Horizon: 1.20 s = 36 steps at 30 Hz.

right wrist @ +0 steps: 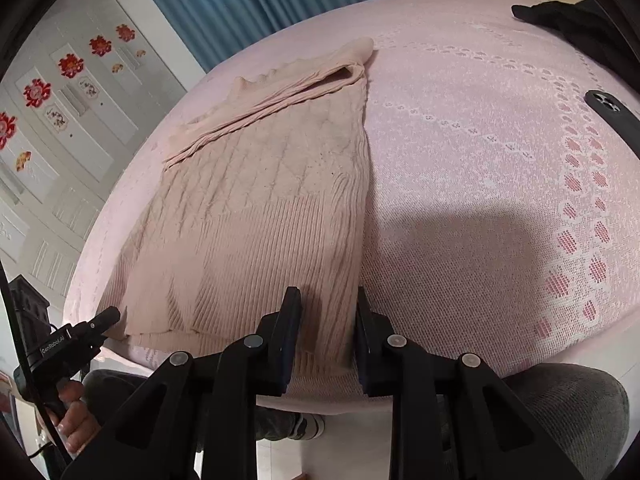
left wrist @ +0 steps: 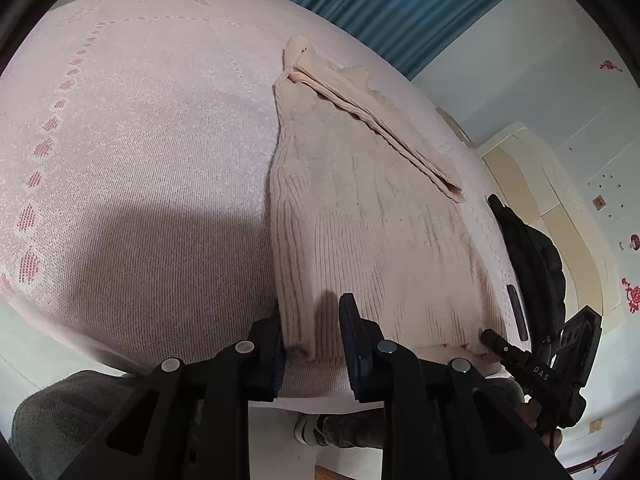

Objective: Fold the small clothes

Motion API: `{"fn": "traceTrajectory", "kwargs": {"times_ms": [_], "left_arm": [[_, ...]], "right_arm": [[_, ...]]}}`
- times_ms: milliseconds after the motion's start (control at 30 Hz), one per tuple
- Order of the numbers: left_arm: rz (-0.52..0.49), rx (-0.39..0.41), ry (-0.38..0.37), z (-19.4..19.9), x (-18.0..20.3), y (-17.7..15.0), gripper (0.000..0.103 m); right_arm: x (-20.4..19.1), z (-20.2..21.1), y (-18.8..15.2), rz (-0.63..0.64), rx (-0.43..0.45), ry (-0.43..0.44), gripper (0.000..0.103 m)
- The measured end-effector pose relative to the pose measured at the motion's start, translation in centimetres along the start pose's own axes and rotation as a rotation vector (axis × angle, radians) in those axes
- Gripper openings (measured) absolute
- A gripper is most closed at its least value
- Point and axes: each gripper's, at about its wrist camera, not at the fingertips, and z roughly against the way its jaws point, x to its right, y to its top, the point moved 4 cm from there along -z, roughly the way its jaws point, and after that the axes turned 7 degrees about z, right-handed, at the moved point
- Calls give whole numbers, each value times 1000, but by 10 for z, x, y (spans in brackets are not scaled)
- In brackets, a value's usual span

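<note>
Looking down, we see a pink bed (left wrist: 132, 184) spread with a patterned cover, and on it a beige knitted sweater (left wrist: 360, 232) lies flat near the front edge, one sleeve folded across its top. Both our tongs tilt downward at the hem. Our left tongs (left wrist: 314, 344) pinch the sweater's near left corner; our right tongs (right wrist: 329, 340) clamp the near right corner. A dark garment (right wrist: 560, 16) lies well apart.

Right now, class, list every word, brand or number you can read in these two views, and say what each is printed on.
"DAS": white letters on the right gripper, left wrist view.
"GenRobot.AI": white print on the left gripper, right wrist view.
Marks on the wall decorations: too small to read.
</note>
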Motion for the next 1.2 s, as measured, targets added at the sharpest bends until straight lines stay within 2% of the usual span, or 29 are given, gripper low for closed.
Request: {"fn": "traceTrajectory", "kwargs": {"times_ms": [100, 200, 267, 467, 633, 733, 833, 933, 1200], "left_arm": [[22, 1, -4, 0, -3, 1, 13], [59, 8, -51, 3, -6, 2, 8], [57, 35, -85, 10, -5, 3, 7], [34, 88, -78, 21, 0, 5, 6], [22, 143, -135, 36, 14, 12, 6], [41, 169, -190, 43, 23, 30, 6], [37, 201, -213, 47, 34, 56, 6], [26, 242, -209, 47, 49, 84, 6], [18, 337, -121, 18, 83, 171, 6]], "right_arm": [[3, 0, 1, -11, -11, 20, 25], [7, -1, 3, -40, -14, 28, 18], [9, -1, 3, -52, -13, 26, 6], [14, 18, 9, -89, 68, 94, 5], [13, 36, 17, -128, 144, 176, 5], [17, 43, 27, -177, 174, 209, 5], [18, 45, 48, -235, 203, 257, 5], [11, 46, 80, -236, 240, 267, 5], [6, 25, 181, -262, 312, 276, 5]]}}
